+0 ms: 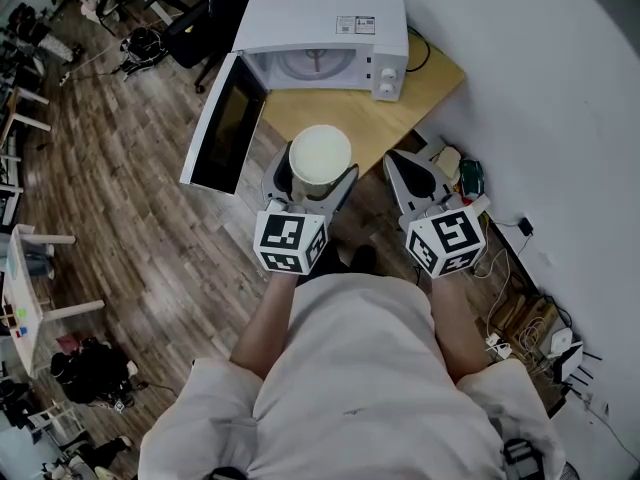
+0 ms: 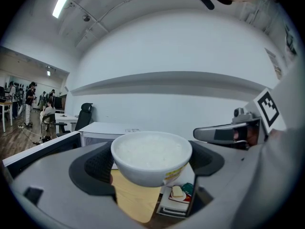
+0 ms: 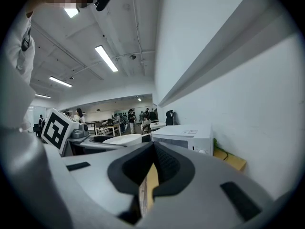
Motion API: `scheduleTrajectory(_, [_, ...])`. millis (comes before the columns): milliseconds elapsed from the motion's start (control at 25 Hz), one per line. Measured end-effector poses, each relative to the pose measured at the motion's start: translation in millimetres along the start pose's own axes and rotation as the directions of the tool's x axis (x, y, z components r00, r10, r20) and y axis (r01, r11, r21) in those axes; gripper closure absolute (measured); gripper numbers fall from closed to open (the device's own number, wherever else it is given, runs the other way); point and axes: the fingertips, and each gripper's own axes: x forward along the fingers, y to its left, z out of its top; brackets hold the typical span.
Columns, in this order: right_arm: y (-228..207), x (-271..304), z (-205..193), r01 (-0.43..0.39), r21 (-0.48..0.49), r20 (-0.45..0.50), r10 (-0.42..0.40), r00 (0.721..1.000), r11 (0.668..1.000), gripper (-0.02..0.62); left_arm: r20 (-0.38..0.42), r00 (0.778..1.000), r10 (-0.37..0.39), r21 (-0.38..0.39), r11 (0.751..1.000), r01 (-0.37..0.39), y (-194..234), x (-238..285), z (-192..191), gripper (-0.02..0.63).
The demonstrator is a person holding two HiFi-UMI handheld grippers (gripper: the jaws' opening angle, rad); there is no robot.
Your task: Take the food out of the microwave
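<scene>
A white bowl (image 1: 320, 158) filled with white rice (image 2: 151, 149) is clamped between the jaws of my left gripper (image 1: 312, 183), held in the air over the near edge of the wooden table (image 1: 375, 123). The white microwave (image 1: 325, 36) stands at the back of the table with its door (image 1: 225, 128) swung open to the left and its cavity empty. My right gripper (image 1: 412, 180) hovers to the right of the bowl, its jaws closed together with nothing between them. In the right gripper view the bowl (image 3: 121, 139) shows at the left.
A black cable (image 1: 420, 53) runs behind the microwave. Books and small items (image 1: 460, 173) lie on a low shelf to the right of the table. The white wall (image 1: 540, 88) is close on the right. Wooden floor (image 1: 130, 208) spreads to the left.
</scene>
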Motion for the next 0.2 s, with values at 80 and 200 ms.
scheduleTrajectory(80, [0.0,0.0,-0.1,0.003,-0.001,0.001,-0.003,1.000,1.000,0.595,0.000,1.000,0.002,0.002,1.000,-0.002,0.6,-0.1,-0.3,0.146])
scheduleTrajectory(200, [0.6,0.0,-1.4,0.005,-0.001,0.000,-0.005,1.000,1.000,0.595,-0.003,1.000,0.001,0.002,1.000,-0.001,1.0,-0.8,-2.1,0.146])
